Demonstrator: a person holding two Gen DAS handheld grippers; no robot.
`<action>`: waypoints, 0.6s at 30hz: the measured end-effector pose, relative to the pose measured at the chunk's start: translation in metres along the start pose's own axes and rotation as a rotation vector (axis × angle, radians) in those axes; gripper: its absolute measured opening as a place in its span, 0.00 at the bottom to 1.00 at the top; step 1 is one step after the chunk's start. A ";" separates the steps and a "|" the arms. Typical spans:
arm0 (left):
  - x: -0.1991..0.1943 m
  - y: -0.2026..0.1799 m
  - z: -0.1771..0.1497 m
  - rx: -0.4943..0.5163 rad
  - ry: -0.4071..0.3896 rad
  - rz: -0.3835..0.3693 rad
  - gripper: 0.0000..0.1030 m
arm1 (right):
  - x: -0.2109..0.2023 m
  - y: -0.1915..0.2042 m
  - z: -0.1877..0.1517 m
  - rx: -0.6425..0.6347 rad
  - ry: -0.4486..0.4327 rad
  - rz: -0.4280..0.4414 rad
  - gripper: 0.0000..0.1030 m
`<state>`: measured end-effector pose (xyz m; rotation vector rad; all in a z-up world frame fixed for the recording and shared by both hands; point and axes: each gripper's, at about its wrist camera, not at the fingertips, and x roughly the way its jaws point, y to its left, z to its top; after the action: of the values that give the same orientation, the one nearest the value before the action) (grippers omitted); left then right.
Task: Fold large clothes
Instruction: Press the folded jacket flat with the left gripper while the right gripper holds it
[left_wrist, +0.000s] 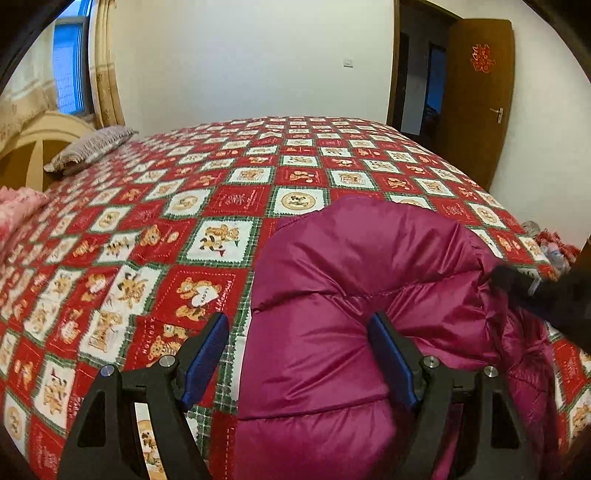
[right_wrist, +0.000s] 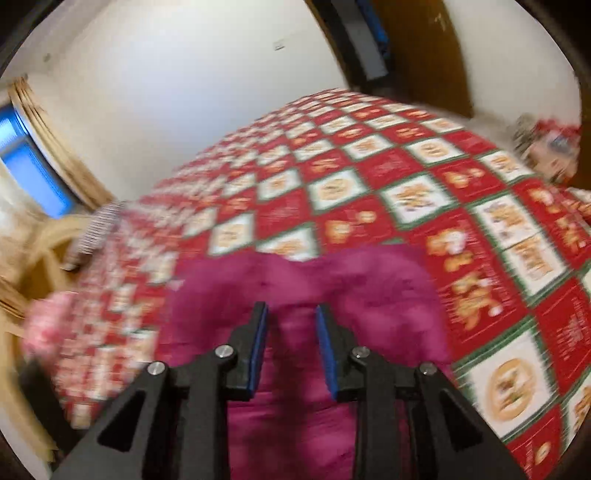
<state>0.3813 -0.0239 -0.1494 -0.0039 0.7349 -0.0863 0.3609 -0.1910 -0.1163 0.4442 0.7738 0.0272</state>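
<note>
A magenta puffer jacket (left_wrist: 351, 266) lies bunched on the bed's red patchwork quilt (left_wrist: 221, 206). My left gripper (left_wrist: 299, 332) is open wide at the jacket's left edge: one blue-padded finger (left_wrist: 207, 350) is over the quilt, the other (left_wrist: 391, 358) over the jacket, and neither pad presses on fabric. In the blurred right wrist view, my right gripper (right_wrist: 291, 310) hangs just above the jacket (right_wrist: 369, 280) with a narrow gap between its pads and no cloth pinched. A dark blurred shape (left_wrist: 535, 291) touches the jacket's right side at the left wrist view's edge.
The quilt (right_wrist: 406, 192) covers a large bed. A striped pillow (left_wrist: 92, 147) and pink cloth (left_wrist: 18, 206) lie by the headboard (left_wrist: 33, 147) at left. A brown door (left_wrist: 476, 103) stands open at back right. Small clutter (right_wrist: 546, 147) sits at the bed's right edge.
</note>
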 end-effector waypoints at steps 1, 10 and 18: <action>0.003 0.002 0.000 -0.010 0.007 -0.008 0.78 | 0.008 -0.007 -0.003 -0.022 0.002 -0.038 0.27; 0.023 -0.014 0.024 0.032 0.063 0.038 0.81 | 0.039 -0.035 -0.019 -0.182 -0.008 -0.145 0.26; 0.059 -0.029 0.033 0.074 0.086 0.139 0.92 | 0.047 -0.040 -0.021 -0.167 0.033 -0.130 0.26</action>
<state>0.4451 -0.0584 -0.1633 0.1215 0.8152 0.0194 0.3751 -0.2107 -0.1766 0.2351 0.8242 -0.0227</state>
